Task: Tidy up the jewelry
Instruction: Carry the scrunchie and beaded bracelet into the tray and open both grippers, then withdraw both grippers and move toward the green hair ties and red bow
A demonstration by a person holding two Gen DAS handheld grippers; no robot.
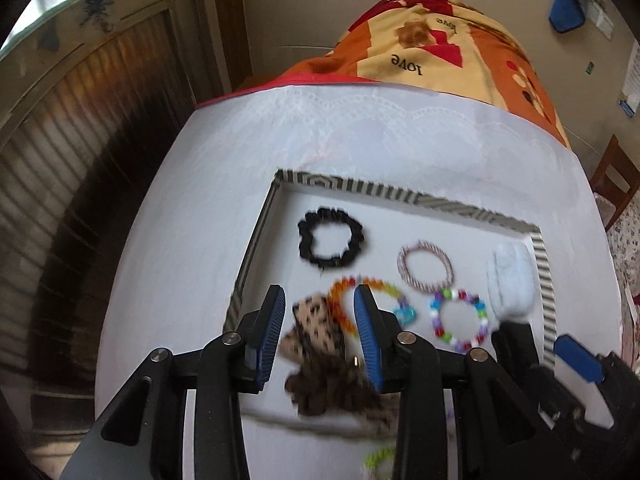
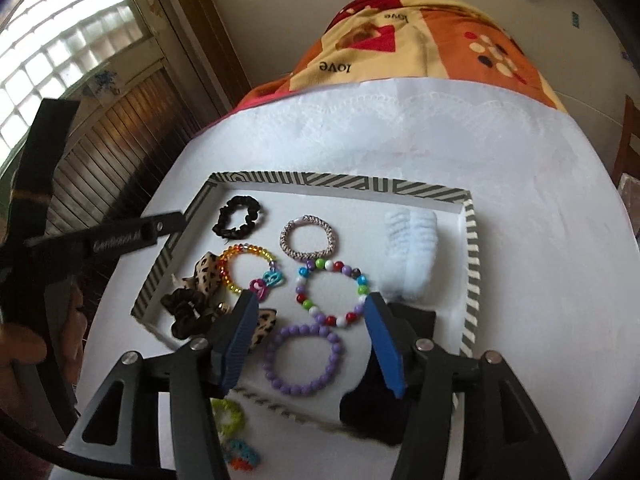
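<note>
1. The table (image 2: 520,240), under a white cloth, fills both views; a patterned orange blanket (image 2: 400,40) lies at its 12 o'clock end.
2. The striped-rim tray (image 2: 473,248) sits on the cloth and holds nearly all the jewelry.
3. The left gripper (image 1: 320,322) hangs over the tray's 8 o'clock corner, jaws spread, nothing pinched. The leopard scrunchie (image 1: 316,320) and brown scrunchie (image 1: 328,388) lie on the tray floor below the gap, clear of the pads.
4. The right gripper (image 2: 312,328) hangs over the tray's 6 o'clock edge, jaws spread and empty. The purple bead bracelet (image 2: 302,360) lies flat below, between the fingers, untouched.
5. A white fluffy scrunchie (image 2: 410,252) lies at the tray's 3 o'clock side; a black velvet item (image 2: 372,408) lies at 5 o'clock.
6. The black scrunchie (image 2: 238,216) lies at 10 o'clock, the pink braided bracelet (image 2: 310,238) near centre.
7. The multicolour bead bracelet (image 2: 332,292) and rainbow bracelet (image 2: 248,268) lie mid-tray.
8. A green band (image 2: 228,416) lies outside the tray at 7 o'clock.
</note>
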